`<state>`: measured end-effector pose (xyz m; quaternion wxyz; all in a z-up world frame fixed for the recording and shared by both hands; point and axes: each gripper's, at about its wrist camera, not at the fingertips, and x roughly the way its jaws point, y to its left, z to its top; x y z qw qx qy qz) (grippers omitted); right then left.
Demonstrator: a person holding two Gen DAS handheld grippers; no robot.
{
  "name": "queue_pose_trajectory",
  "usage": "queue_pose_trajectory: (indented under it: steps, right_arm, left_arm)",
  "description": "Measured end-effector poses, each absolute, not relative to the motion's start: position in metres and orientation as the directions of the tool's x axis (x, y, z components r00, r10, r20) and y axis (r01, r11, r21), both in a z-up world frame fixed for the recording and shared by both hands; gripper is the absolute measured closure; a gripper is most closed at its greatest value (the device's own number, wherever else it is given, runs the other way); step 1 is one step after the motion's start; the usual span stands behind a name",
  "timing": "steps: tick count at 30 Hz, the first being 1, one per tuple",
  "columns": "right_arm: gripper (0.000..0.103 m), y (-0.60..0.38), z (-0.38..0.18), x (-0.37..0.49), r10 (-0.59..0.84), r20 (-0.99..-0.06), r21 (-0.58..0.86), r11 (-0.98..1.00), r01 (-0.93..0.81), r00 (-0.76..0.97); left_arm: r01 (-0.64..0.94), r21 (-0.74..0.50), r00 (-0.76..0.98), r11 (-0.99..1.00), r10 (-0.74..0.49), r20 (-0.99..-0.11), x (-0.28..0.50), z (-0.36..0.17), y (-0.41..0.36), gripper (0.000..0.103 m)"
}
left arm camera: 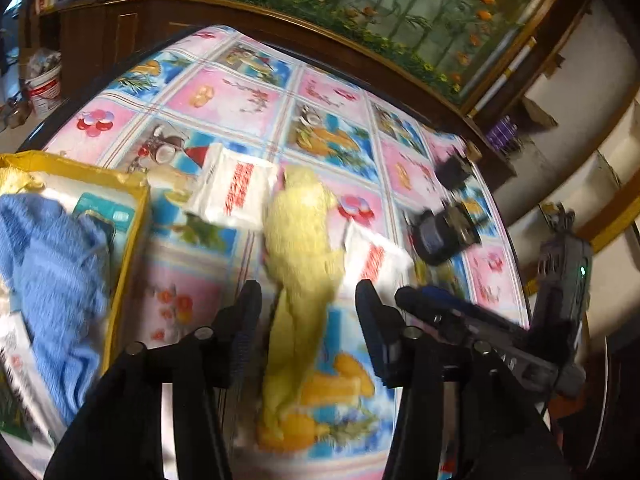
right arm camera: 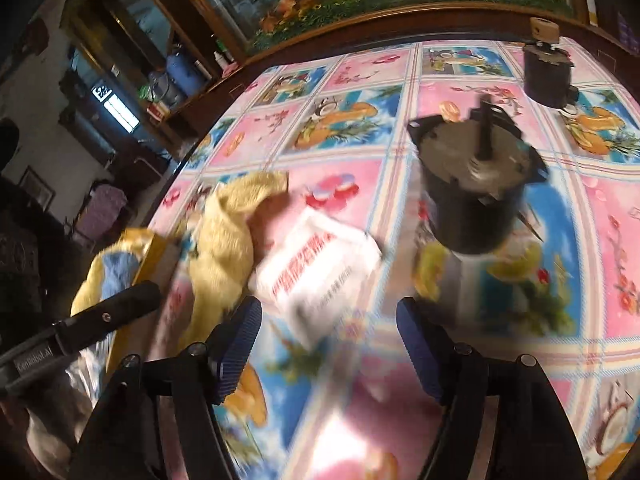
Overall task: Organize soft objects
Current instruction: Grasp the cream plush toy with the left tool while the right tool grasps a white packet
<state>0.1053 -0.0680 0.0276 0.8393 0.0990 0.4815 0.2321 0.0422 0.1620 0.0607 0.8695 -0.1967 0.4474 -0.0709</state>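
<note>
Left claw (left arm camera: 308,312) gapes wide over a limp, fluffy yellow towel (left arm camera: 300,232) on the fruit-print table (left arm camera: 224,96); light and floppy, best pinched mid-fold. Right claw (right arm camera: 328,328) also spread, empty.

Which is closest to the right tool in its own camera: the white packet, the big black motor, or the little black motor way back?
From the right tool:
1. White packet, just ahead, slightly left.
2. Big black motor, ahead, right.
3. Little black motor, far right corner.
</note>
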Motion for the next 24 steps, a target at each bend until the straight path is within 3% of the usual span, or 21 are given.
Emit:
queue_pose_trajectory:
  steps: [3,6,8,11,13,14,17,19,24]
  right_arm:
    - [0.030,-0.045,0.024,0.118,0.436,-0.781,0.324,0.895,-0.308,0.446]
    - [0.027,-0.023,0.025,0.123,0.394,-0.801,0.254,0.905,-0.341,0.450]
    - [0.025,-0.007,0.022,0.125,0.346,-0.822,0.171,0.907,-0.384,0.452]
    - [0.057,0.000,0.021,0.115,0.326,-0.825,0.102,0.890,-0.445,0.461]
    - [0.074,-0.008,0.022,0.111,0.369,-0.823,0.153,0.876,-0.458,0.432]
    - [0.080,-0.013,0.023,0.108,0.381,-0.819,0.167,0.874,-0.456,0.429]
    - [0.087,-0.031,0.025,0.104,0.425,-0.804,0.232,0.868,-0.439,0.416]
    - [0.101,-0.043,0.026,0.099,0.451,-0.793,0.272,0.864,-0.424,0.409]
    - [0.102,-0.067,0.032,0.081,0.492,-0.765,0.340,0.857,-0.388,0.416]
  left_arm:
    - [-0.116,-0.392,0.579,0.913,-0.258,-0.773,0.070,0.047,0.165,0.045]
    - [-0.151,-0.365,0.534,0.919,-0.236,-0.812,0.095,0.028,0.159,0.044]
    - [-0.136,-0.335,0.539,0.932,-0.215,-0.815,0.103,0.024,0.150,0.036]
    - [-0.068,-0.245,0.527,0.967,-0.174,-0.832,0.104,0.023,0.130,0.037]
    - [-0.032,-0.206,0.534,0.978,-0.157,-0.831,0.099,0.024,0.122,0.057]
    - [-0.024,-0.208,0.536,0.978,-0.163,-0.829,0.096,0.024,0.121,0.062]
    - [-0.033,-0.309,0.525,0.950,-0.247,-0.815,0.087,0.025,0.134,0.064]
    - [-0.045,-0.355,0.527,0.934,-0.280,-0.803,0.079,0.027,0.142,0.064]
    - [-0.060,-0.428,0.558,0.902,-0.325,-0.764,0.048,0.042,0.155,0.064]
